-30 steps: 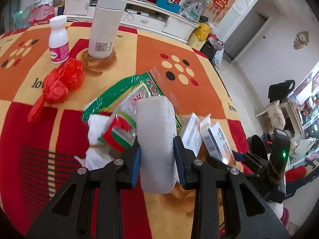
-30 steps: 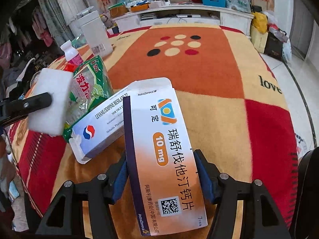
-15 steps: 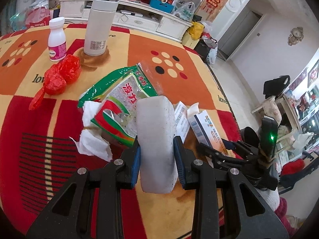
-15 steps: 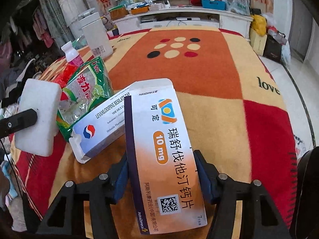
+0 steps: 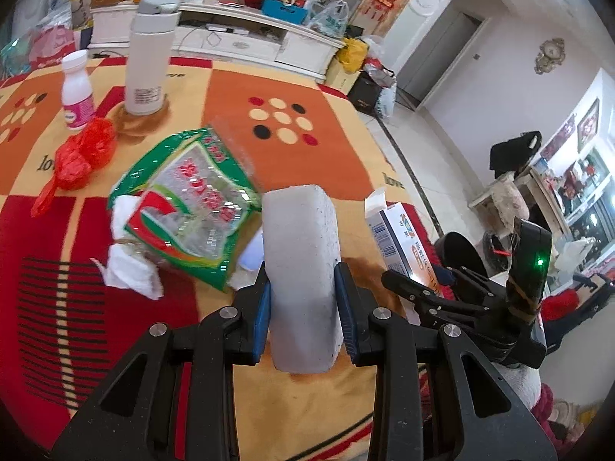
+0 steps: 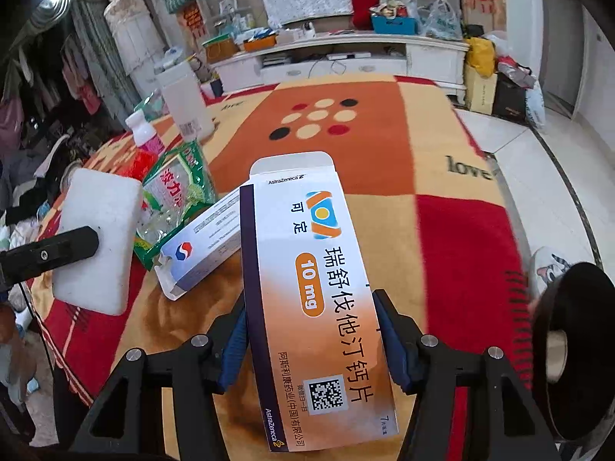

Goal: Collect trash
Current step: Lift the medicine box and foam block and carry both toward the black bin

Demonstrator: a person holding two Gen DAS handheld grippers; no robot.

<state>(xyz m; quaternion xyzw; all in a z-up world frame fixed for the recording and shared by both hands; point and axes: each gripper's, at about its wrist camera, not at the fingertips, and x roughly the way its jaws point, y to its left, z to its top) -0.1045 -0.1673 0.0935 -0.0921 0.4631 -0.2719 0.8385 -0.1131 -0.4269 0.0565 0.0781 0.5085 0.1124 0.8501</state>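
Left wrist view, left to right. A small white bottle (image 5: 77, 90) with a pink label and a tall white cylindrical flask (image 5: 148, 57) stand upright near the far left edge of the table (image 5: 326, 176), which is covered by a fuzzy blanket in red, orange and cream squares. Nearer lies a crumpled red plastic bag (image 5: 82, 153), thin and glossy. Beside it, crumpled white tissue (image 5: 128, 265) lies partly under a green, crinkled, part-transparent snack wrapper (image 5: 192, 199). The left gripper (image 5: 303, 307) is closed on a white foam block (image 5: 300, 269), rectangular, matte and faintly speckled; its blue pads press both long faces. Right of the block, bare orange blanket runs to the table's far-right edge, beyond which pale floor tiles lie open. At far right the other gripper holds a carton edge-on above the table's near corner.

Right wrist view, left to right. The foam block (image 6: 96, 238) appears at the left, clamped by a black finger (image 6: 57, 247). The snack wrapper (image 6: 177, 196) lies behind a white-and-blue cardboard medicine box (image 6: 203, 246) with one end flap open, resting on the blanket. The right gripper (image 6: 313, 340) is closed on a flattened orange-and-white pill carton (image 6: 315, 288), smooth printed card, its open flap pointing away; the pads press its two long edges. To the right, blanket is unoccupied up to the rounded table edge.
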